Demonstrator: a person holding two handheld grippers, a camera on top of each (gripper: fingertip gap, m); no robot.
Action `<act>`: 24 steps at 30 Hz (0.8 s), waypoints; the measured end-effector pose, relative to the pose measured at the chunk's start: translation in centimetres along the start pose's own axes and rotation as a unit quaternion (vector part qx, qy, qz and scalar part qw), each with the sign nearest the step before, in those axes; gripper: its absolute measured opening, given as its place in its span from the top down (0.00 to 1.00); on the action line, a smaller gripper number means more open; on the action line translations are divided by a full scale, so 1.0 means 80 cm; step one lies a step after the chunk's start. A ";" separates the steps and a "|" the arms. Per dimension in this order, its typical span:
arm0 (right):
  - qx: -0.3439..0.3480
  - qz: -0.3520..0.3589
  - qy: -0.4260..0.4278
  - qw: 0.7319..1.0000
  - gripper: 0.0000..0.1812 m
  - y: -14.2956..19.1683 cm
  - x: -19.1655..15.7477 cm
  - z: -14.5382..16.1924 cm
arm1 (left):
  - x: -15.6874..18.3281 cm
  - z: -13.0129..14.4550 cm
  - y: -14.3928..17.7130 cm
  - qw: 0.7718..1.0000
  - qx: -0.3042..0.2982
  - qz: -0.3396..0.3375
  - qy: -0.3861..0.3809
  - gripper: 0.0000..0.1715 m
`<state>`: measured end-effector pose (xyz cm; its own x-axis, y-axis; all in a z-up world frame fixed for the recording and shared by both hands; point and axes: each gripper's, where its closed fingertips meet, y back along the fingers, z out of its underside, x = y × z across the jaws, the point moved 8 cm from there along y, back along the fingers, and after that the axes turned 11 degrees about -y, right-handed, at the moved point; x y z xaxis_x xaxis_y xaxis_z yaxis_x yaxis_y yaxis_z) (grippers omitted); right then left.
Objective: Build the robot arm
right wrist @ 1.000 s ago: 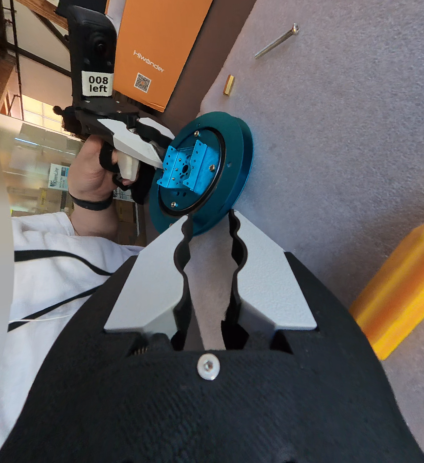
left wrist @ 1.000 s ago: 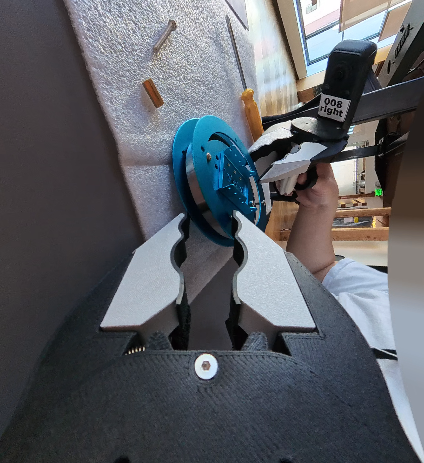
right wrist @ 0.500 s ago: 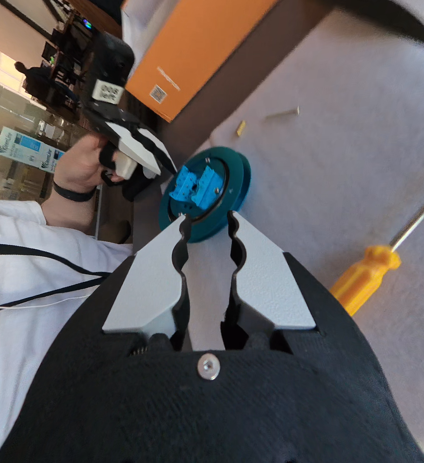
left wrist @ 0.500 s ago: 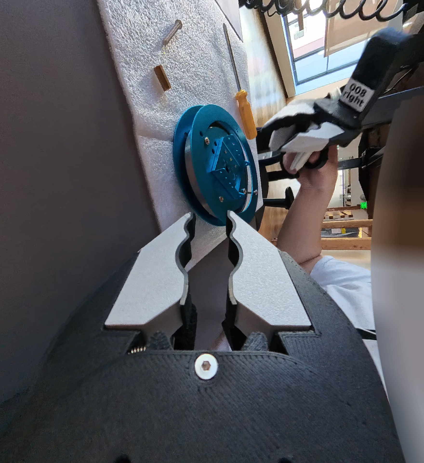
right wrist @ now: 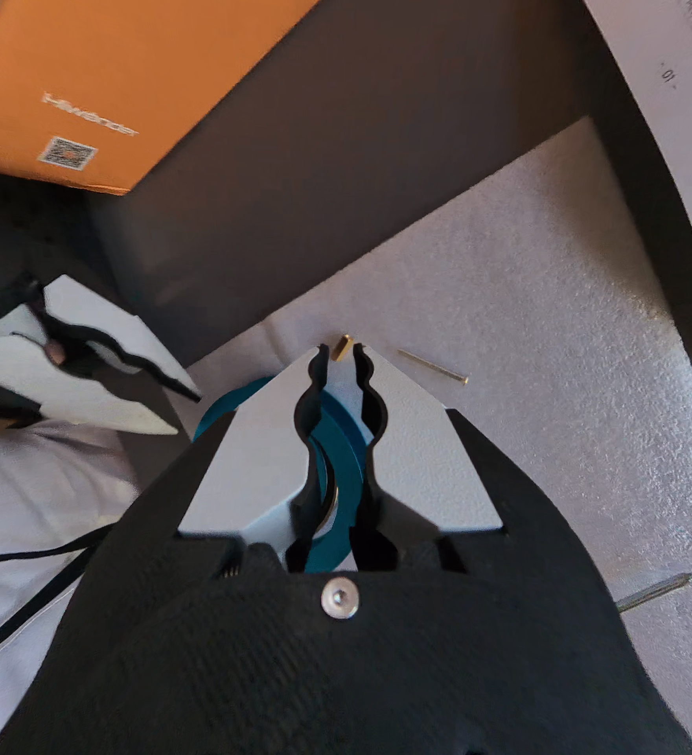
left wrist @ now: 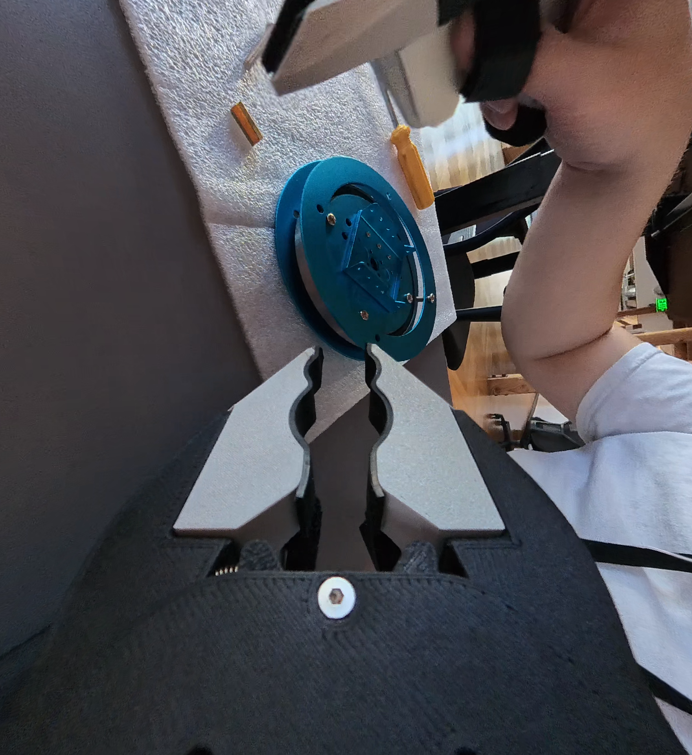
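While the left gripper [left wrist: 341,352] sits low with its jaws apart and nothing between them, its tips are right at the near edge of the blue wheel [left wrist: 356,261], just short of touching as far as I can tell. That wheel is a flat round metal part with a lighter blue bracket [left wrist: 371,261] screwed to its top face, and it lies on the white foam mat [left wrist: 230,53] close to the mat's near corner. Beyond it on the mat there's a small brass spacer [left wrist: 246,129] and a yellow screwdriver handle [left wrist: 411,171] just beside the wheel's far side.

From the right wrist view, the right gripper [right wrist: 339,347] is hanging over the wheel [right wrist: 336,449], jaws spread and empty, with its tips lined up either side of the brass spacer [right wrist: 341,347]. Can't tell if they're actually touching it or just floating above. A long thin screw [right wrist: 432,366] lies on the mat [right wrist: 540,327] just to the side of the spacer, and a screwdriver tip [right wrist: 659,594] pokes in from the edge. An orange box [right wrist: 91,73] sits on the dark table [right wrist: 336,163] further back, and the left gripper [right wrist: 197,397] shows off to the side, also spread.
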<state>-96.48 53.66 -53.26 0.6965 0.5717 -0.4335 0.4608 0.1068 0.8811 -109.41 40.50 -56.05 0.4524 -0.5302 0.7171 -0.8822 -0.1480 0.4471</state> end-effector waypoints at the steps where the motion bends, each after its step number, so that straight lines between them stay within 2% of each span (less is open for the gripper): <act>1: -0.004 0.009 -0.001 1.000 0.93 -0.004 -0.002 -0.002 | 0.001 0.000 0.000 1.000 -0.002 0.002 -0.003 0.89; 6: -0.039 0.064 0.000 0.997 0.90 -0.021 -0.009 -0.002 | 0.001 -0.002 -0.001 1.000 -0.011 0.012 -0.016 0.89; 10: -0.030 0.089 0.018 0.995 0.97 -0.021 -0.003 0.000 | 0.003 -0.008 -0.003 0.999 -0.006 0.016 -0.027 0.89; 14: 0.029 -0.037 0.033 0.998 0.98 -0.013 -0.007 0.020 | 0.011 -0.018 0.003 0.998 0.027 0.012 -0.052 0.90; 16: 0.087 -0.129 0.052 0.987 0.98 0.000 -0.013 0.032 | 0.018 -0.027 0.006 0.995 0.056 0.005 -0.077 0.92; 20: 0.213 -0.297 0.047 0.929 0.98 0.038 -0.023 0.054 | 0.029 -0.048 0.007 0.984 0.100 -0.038 -0.145 0.90; 24: 0.256 -0.384 0.076 0.884 0.98 0.061 -0.039 0.078 | 0.056 -0.068 0.003 0.967 0.131 -0.039 -0.216 0.87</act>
<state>-92.94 47.31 -48.82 0.0070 0.5980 -0.8015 0.9813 0.1500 0.1206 -106.88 42.66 -49.85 0.4712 -0.8001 0.3712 -0.8765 -0.3779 0.2982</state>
